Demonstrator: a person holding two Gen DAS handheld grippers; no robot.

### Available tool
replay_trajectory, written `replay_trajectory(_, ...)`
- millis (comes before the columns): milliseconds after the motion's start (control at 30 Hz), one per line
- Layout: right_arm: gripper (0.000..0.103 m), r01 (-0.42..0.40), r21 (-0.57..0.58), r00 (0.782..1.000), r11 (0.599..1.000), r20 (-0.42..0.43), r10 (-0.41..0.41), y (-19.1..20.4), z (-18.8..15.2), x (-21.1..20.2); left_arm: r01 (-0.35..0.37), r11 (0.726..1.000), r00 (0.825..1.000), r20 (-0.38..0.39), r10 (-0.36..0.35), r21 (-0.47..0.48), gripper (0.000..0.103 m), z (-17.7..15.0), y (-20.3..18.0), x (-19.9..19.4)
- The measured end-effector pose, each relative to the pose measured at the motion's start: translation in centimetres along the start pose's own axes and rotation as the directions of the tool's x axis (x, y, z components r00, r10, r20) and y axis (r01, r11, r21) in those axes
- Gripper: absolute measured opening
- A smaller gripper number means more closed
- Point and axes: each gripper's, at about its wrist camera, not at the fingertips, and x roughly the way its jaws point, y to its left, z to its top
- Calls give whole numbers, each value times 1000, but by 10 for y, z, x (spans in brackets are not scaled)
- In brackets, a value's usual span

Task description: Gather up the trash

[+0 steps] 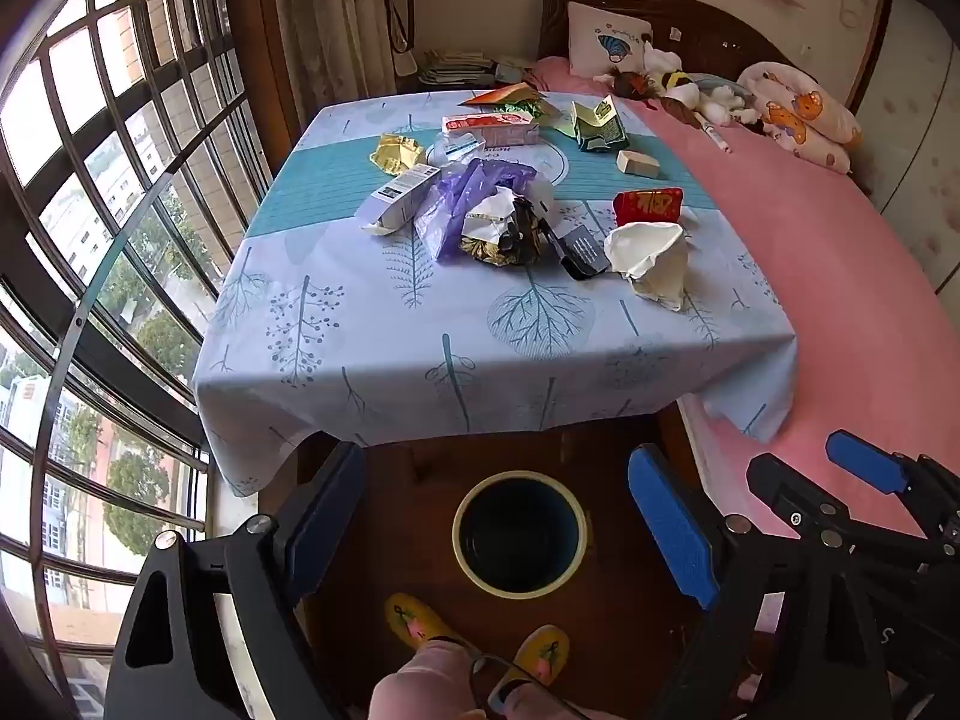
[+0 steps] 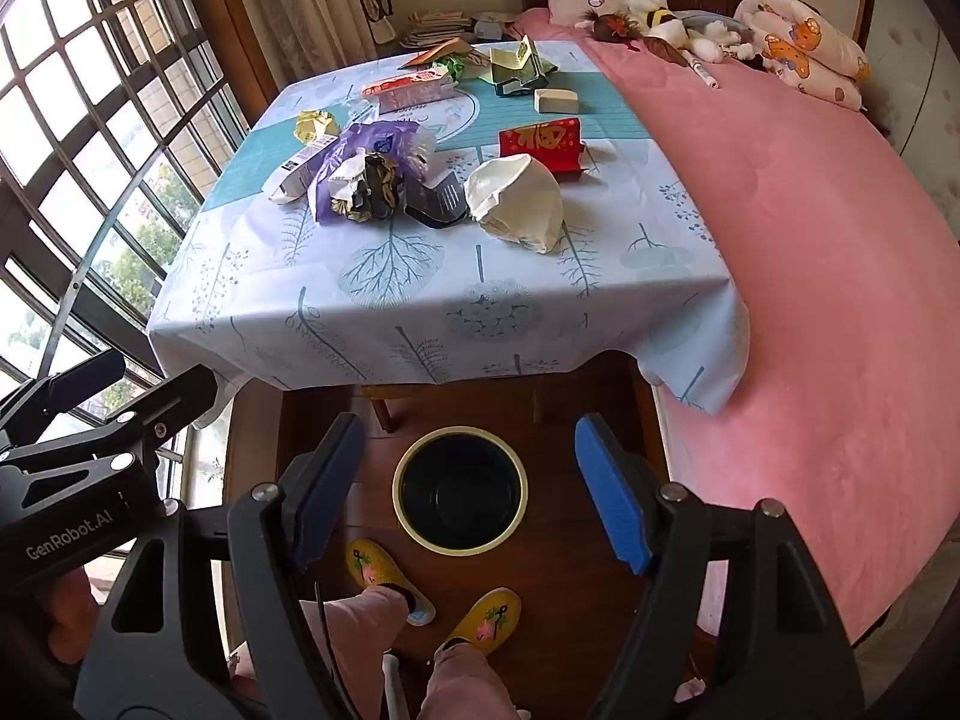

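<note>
Trash lies scattered on the table (image 1: 372,354) (image 2: 288,312): a crumpled white paper (image 1: 651,258) (image 2: 516,204), a red packet (image 1: 648,205) (image 2: 543,147), a purple plastic bag (image 1: 468,198) (image 2: 366,150), a dark crumpled wrapper (image 1: 510,234) (image 2: 372,186), a white carton (image 1: 399,198) (image 2: 300,171), a yellow wrapper (image 1: 396,153) (image 2: 315,123). A round bin (image 1: 519,534) (image 2: 460,492) stands on the floor before the table. My left gripper (image 1: 498,522) and right gripper (image 2: 471,492) are both open and empty, held above the bin, short of the table.
A pink bed (image 1: 852,276) (image 2: 810,228) with pillows and soft toys runs along the right. A barred window (image 1: 90,240) is at the left. The person's yellow slippers (image 1: 420,624) (image 2: 486,618) stand on the wooden floor near the bin.
</note>
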Motion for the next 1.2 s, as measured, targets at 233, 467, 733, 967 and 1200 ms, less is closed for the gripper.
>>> replay_trajectory(233, 71, -4, 4, 1000, 1000, 3, 4, 0, 0, 0, 3, 1000, 1000, -2, -3, -1, 91, 0, 0, 0)
replay_trajectory(467, 71, -7, 2, 1000, 1000, 8, 7, -2, 1, -1, 9, 1000, 1000, 0, -9, 3, 91, 5, 0, -3)
replay_trajectory(733, 71, -14, -2, 1000, 1000, 10, 14, -3, 3, -5, 4, 1000, 1000, -2, -4, -9, 91, 3, -1, -7)
replay_trajectory(967, 71, -18, -2, 1000, 1000, 14, 18, -3, 5, -4, -18, 1000, 1000, 1, 18, -2, 91, 4, -3, -2)
replay_trajectory(1200, 71, -20, 0, 1000, 1000, 12, 20, -4, 7, -3, -24, 1000, 1000, 1, 24, -2, 91, 4, -3, -1)
